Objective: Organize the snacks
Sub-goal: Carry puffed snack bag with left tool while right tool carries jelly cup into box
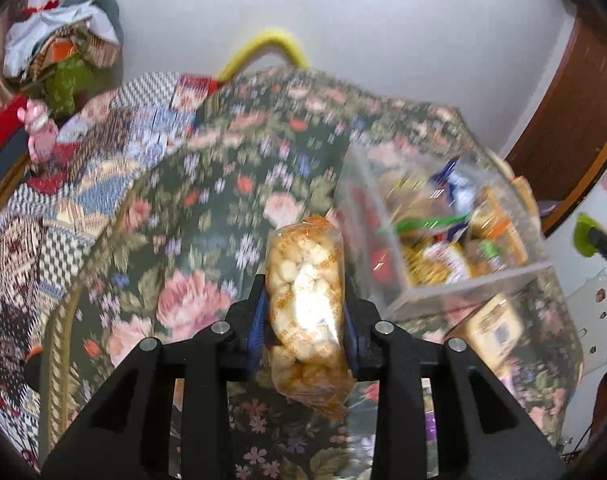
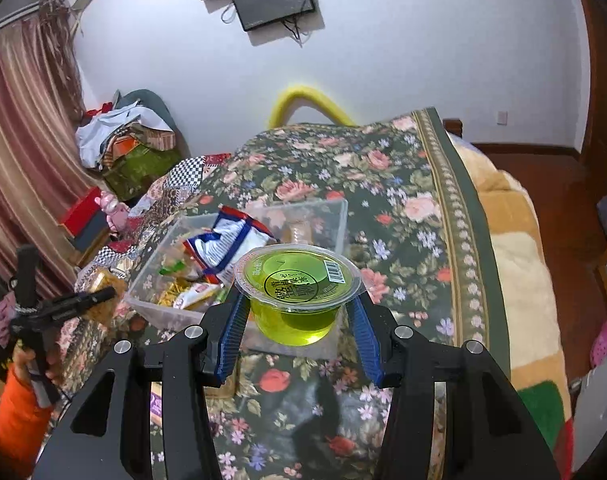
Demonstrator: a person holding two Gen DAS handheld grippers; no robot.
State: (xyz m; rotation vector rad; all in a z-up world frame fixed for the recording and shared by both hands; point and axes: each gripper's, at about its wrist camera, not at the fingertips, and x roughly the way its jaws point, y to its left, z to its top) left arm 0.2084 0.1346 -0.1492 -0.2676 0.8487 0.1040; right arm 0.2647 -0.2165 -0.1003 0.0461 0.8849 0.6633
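Observation:
My left gripper (image 1: 305, 300) is shut on a clear bag of pale puffed snacks (image 1: 303, 300) and holds it above the floral bedspread, left of a clear plastic bin (image 1: 475, 280) with several snack packs inside. My right gripper (image 2: 299, 312) is shut on a green jelly cup (image 2: 297, 294) with a printed film lid, held above the bedspread just in front of the same bin (image 2: 339, 216). A white, red and blue snack bag (image 2: 227, 244) lies in the bin. The left gripper (image 2: 63, 304) shows at the left edge of the right wrist view.
A boxed snack (image 1: 491, 328) lies on the floral bedspread (image 2: 403, 184) in front of the bin. A patchwork quilt (image 1: 103, 152) and a pile of clothes (image 2: 127, 140) lie at the far left. The bed's right edge drops to a wooden floor (image 2: 543, 184).

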